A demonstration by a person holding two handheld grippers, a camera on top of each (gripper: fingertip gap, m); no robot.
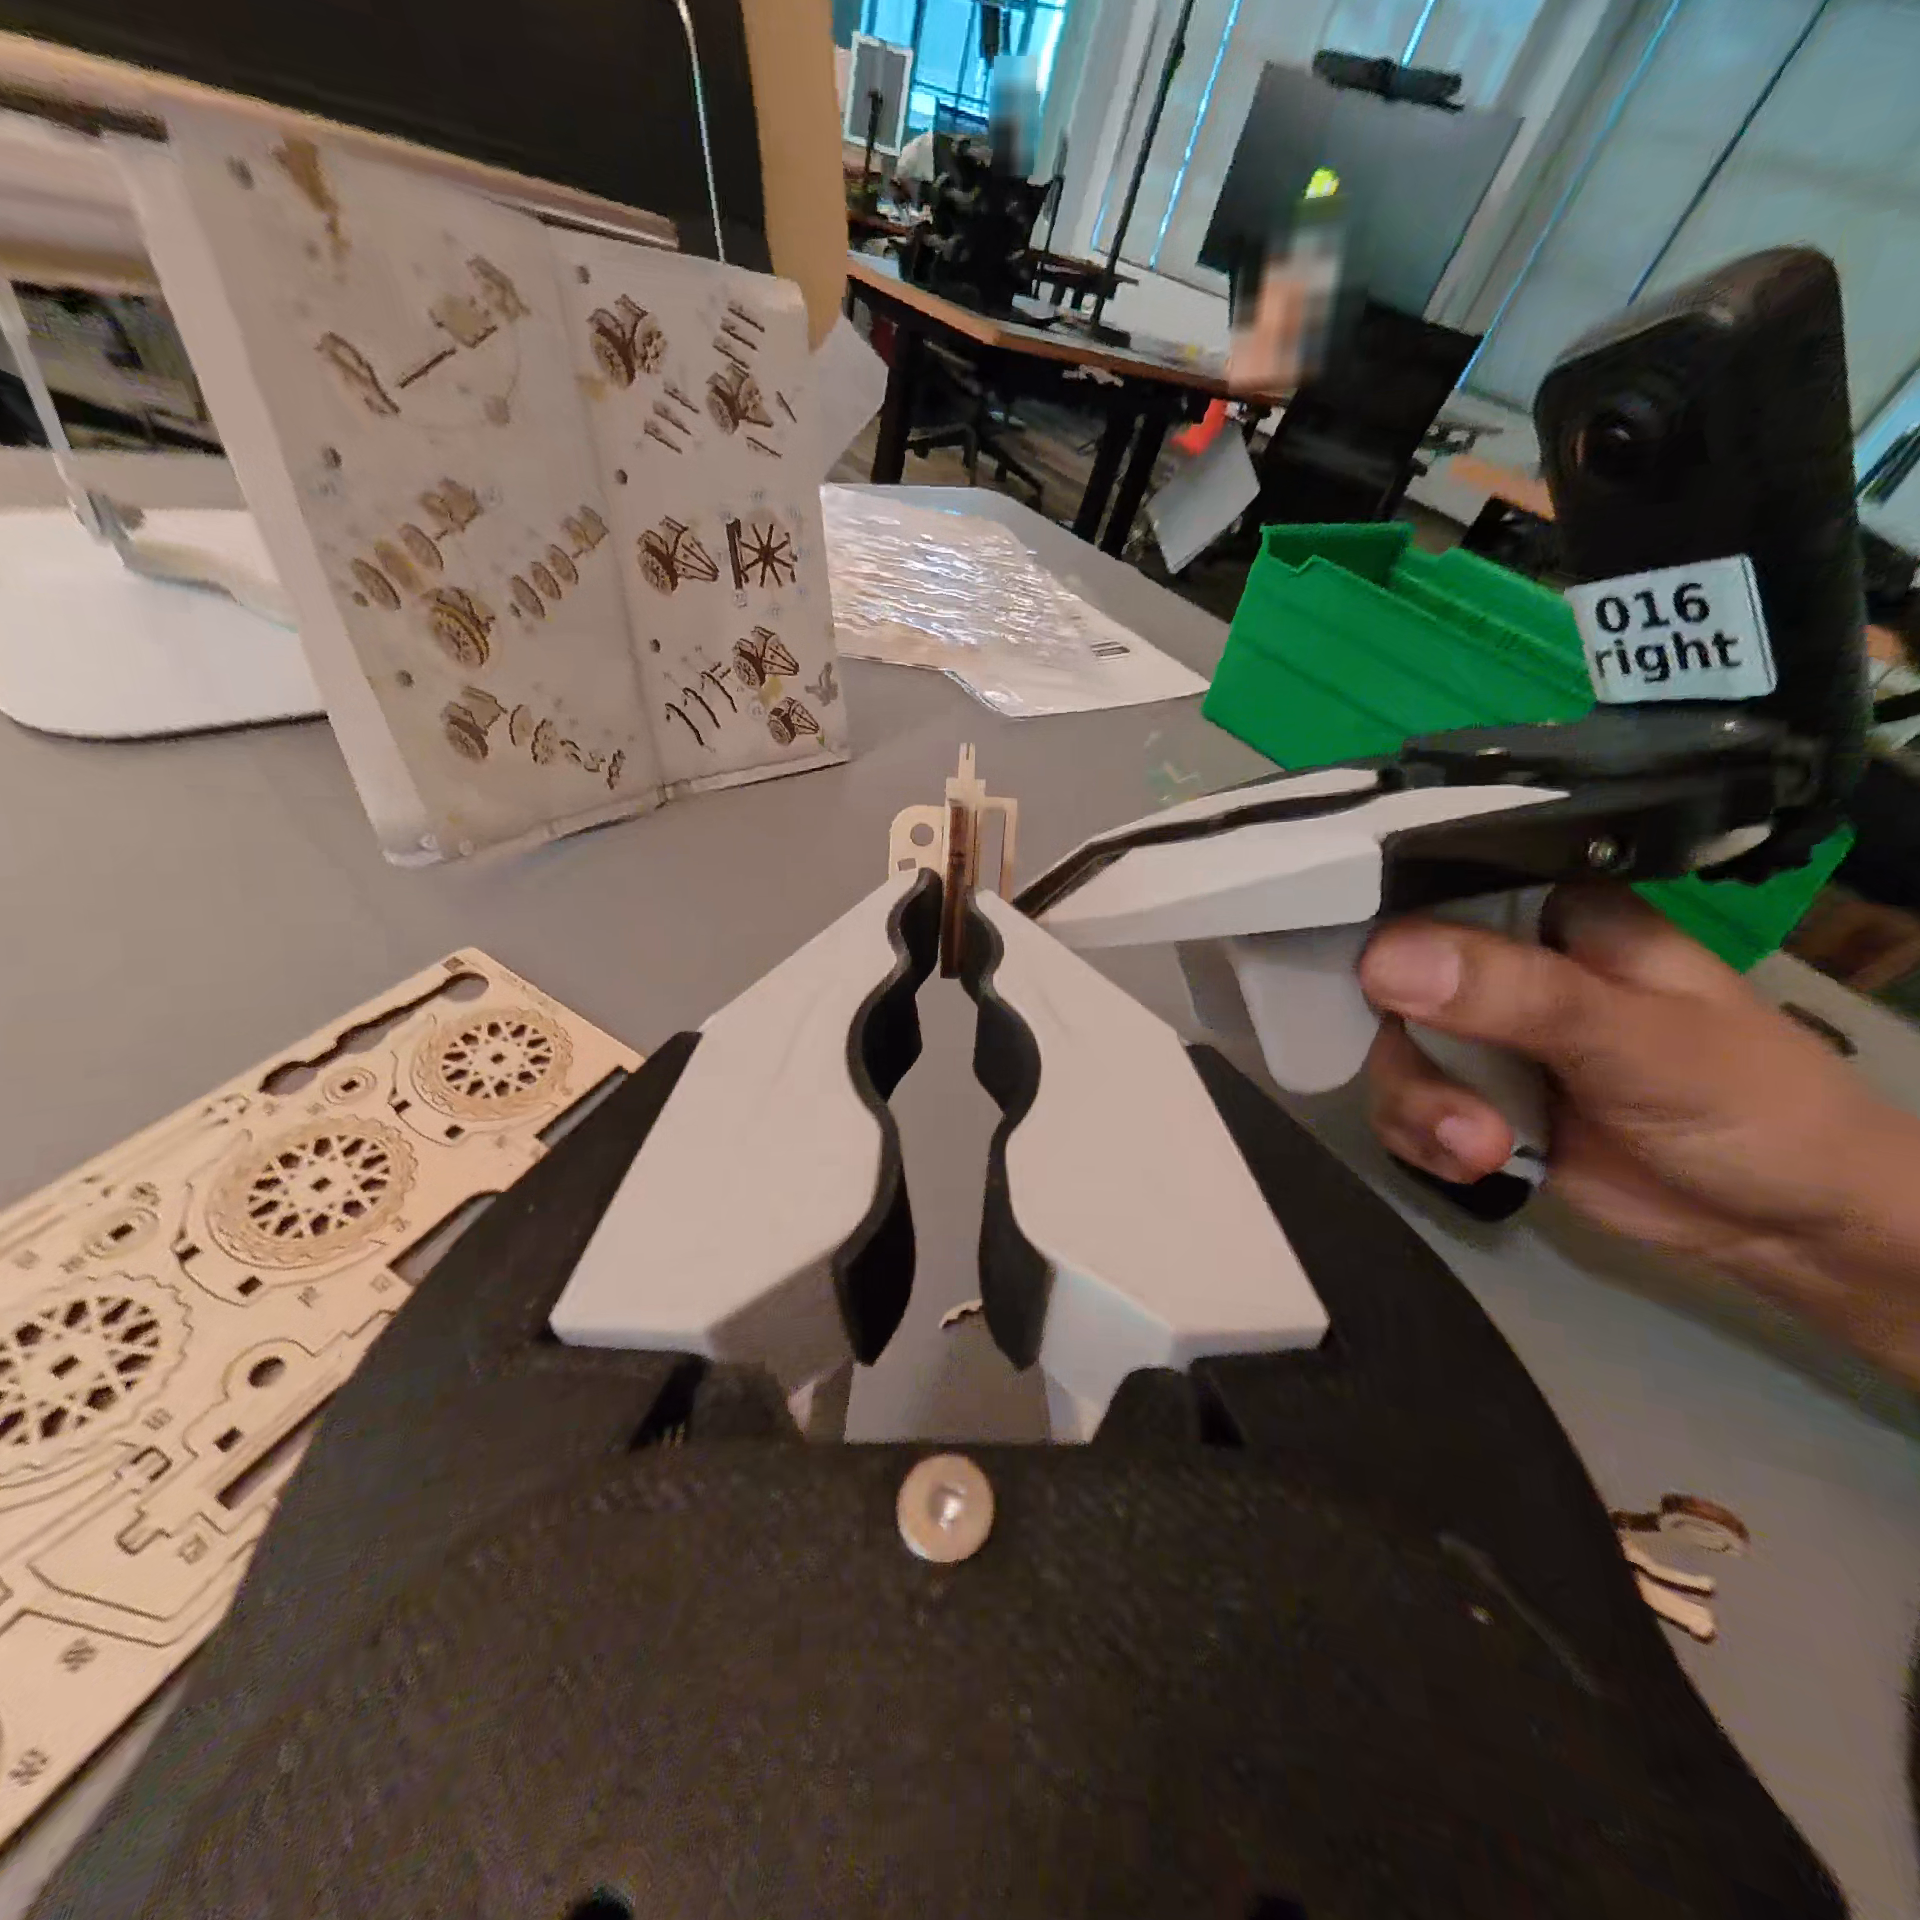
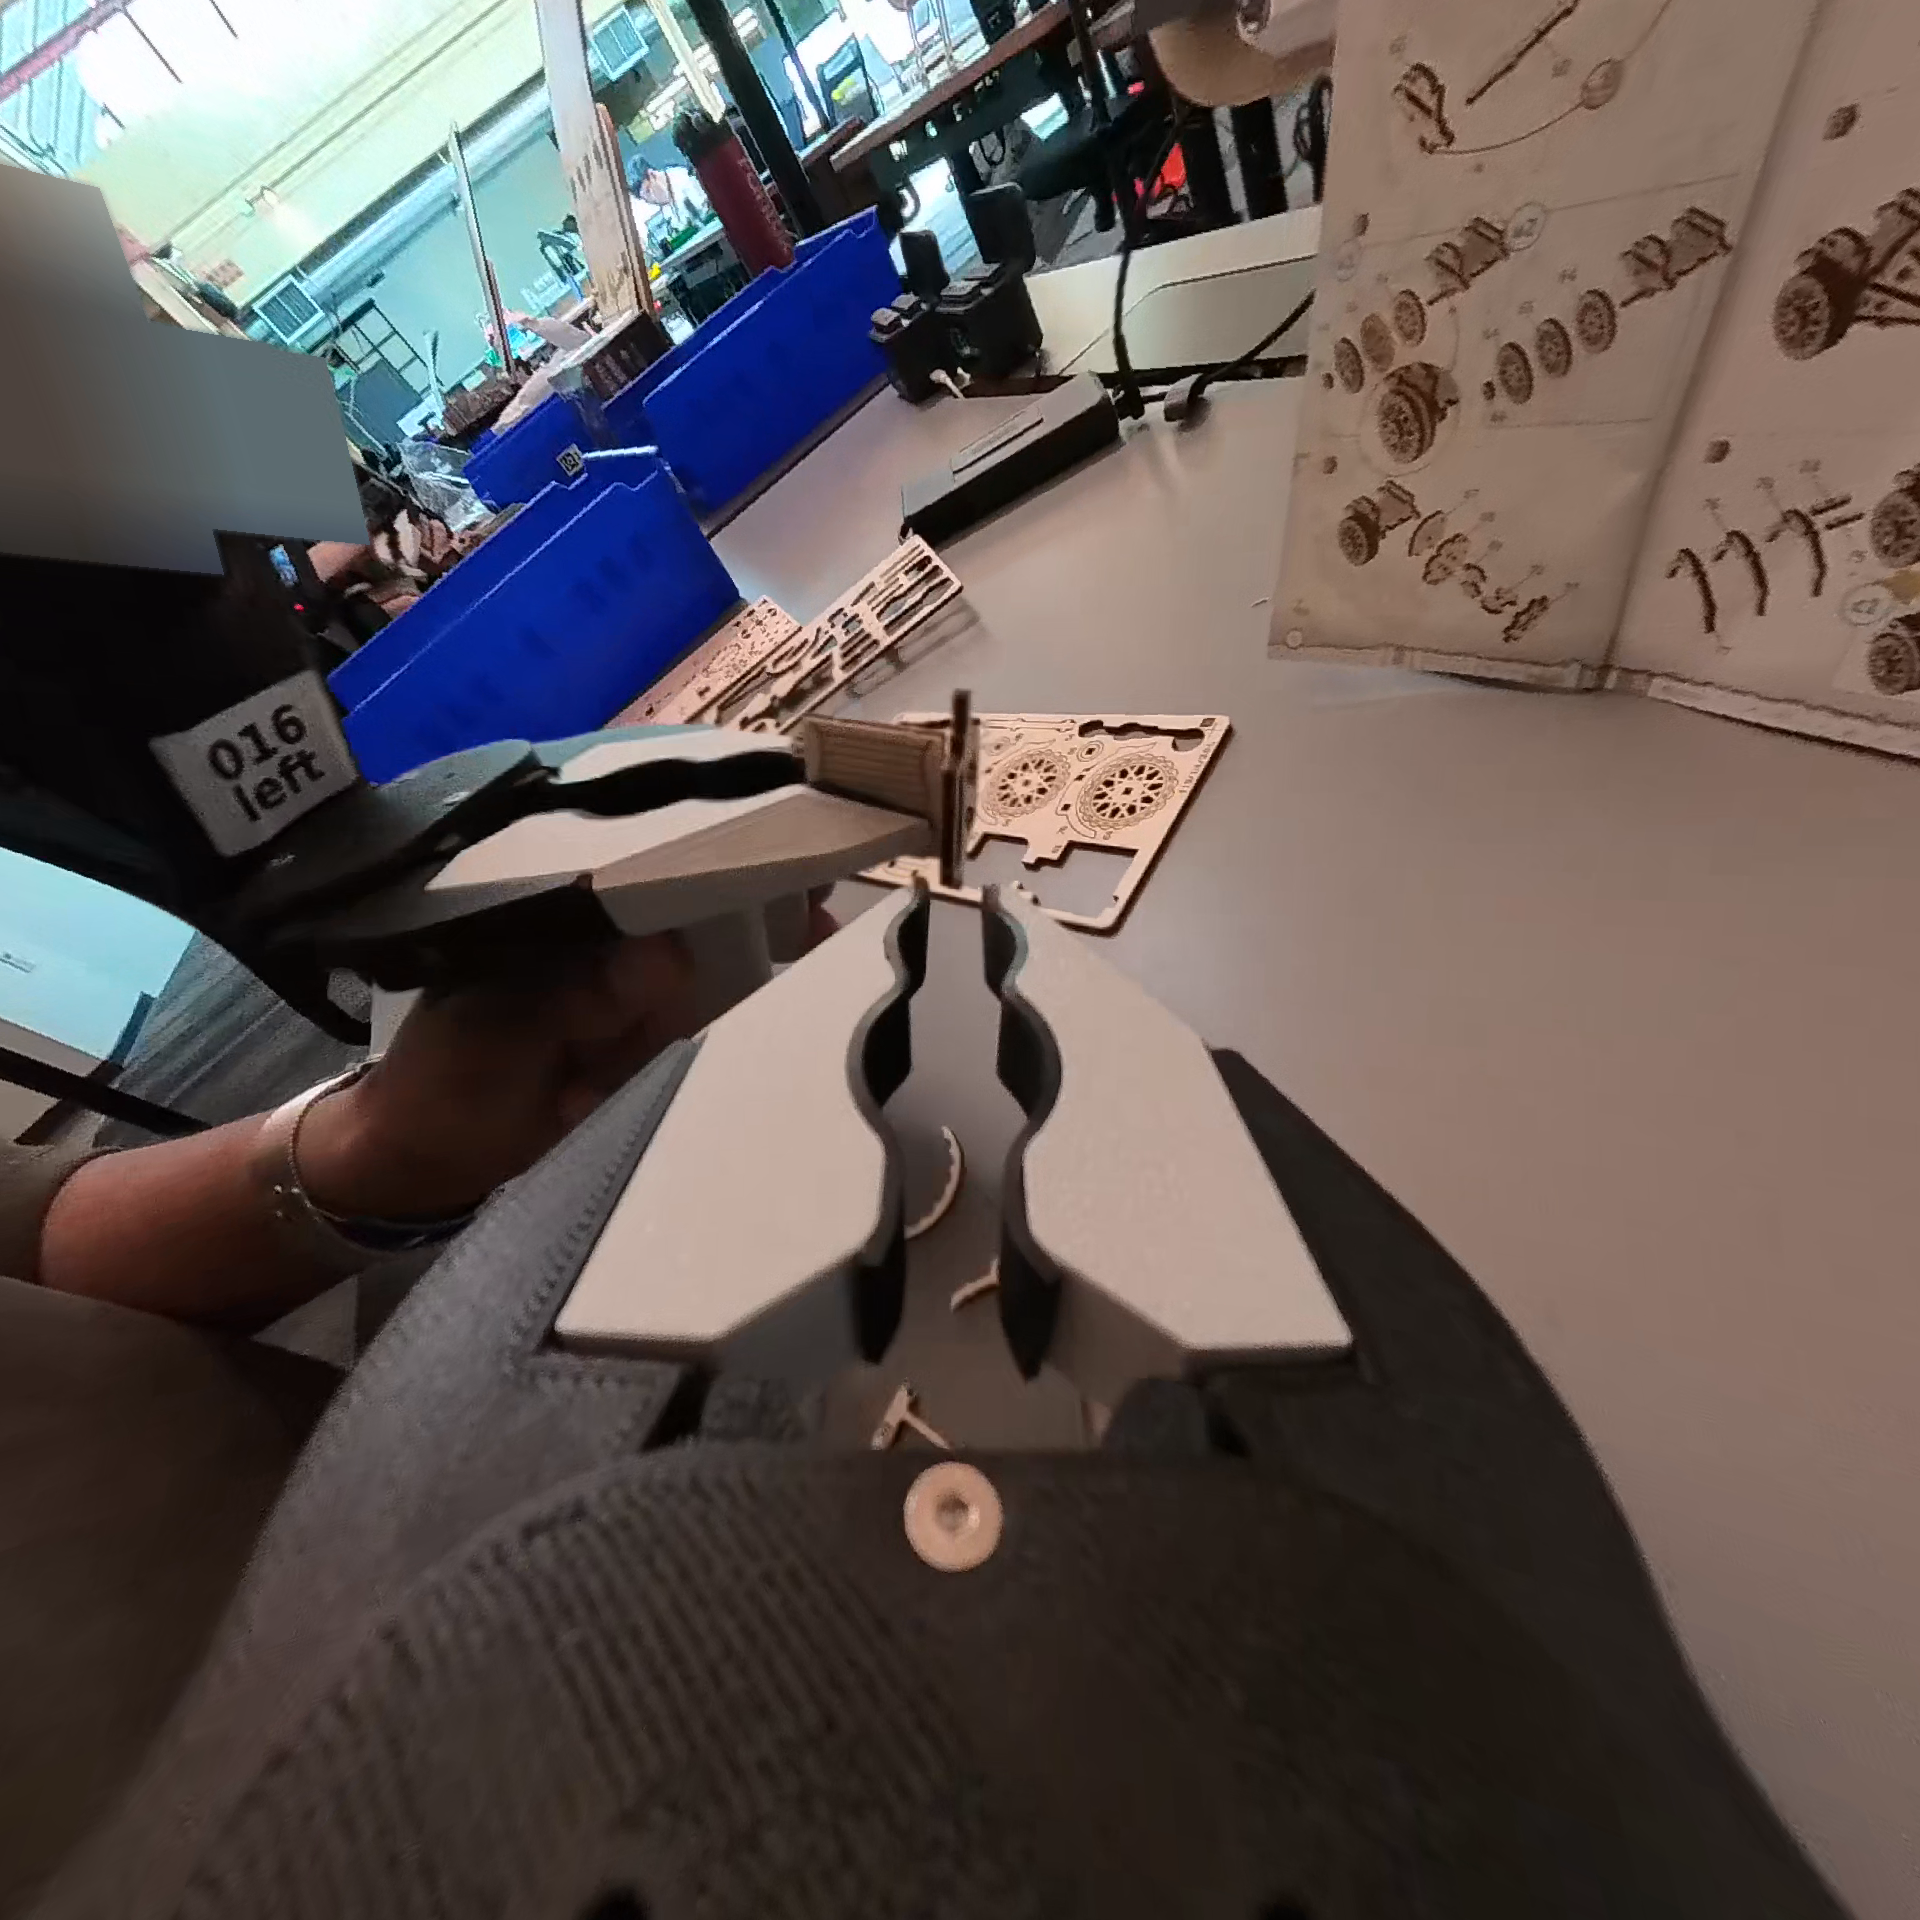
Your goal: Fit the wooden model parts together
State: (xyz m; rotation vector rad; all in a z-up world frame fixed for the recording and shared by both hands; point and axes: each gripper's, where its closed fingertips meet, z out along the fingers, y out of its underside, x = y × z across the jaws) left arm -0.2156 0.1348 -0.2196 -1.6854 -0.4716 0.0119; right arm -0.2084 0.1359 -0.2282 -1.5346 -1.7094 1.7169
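My left gripper (image 1: 958, 914) is shut on a small wooden assembly (image 1: 956, 842), a flat ribbed panel with a thin cross piece slotted through it, held above the grey table (image 1: 623, 914). In the right wrist view the left gripper (image 2: 800, 774) comes in from the left with the panel (image 2: 862, 769) and the upright cross piece (image 2: 954, 800). My right gripper (image 2: 953, 896) is open by a narrow gap and empty, its tips just short of the cross piece's lower end. In the left wrist view the right gripper (image 1: 1049, 902) reaches in from the right beside the assembly.
A laser-cut wooden sheet (image 1: 260, 1195) (image 2: 1091, 790) lies flat on the table, with a second sheet (image 2: 831, 644) behind it. An instruction booklet (image 1: 582, 520) (image 2: 1610, 364) stands open. There are a green bin (image 1: 1382, 644), blue bins (image 2: 582, 613), a plastic bag (image 1: 966, 592) and loose wooden bits (image 1: 1673, 1558) (image 2: 935, 1174). My left and right fingertips are right by each other.
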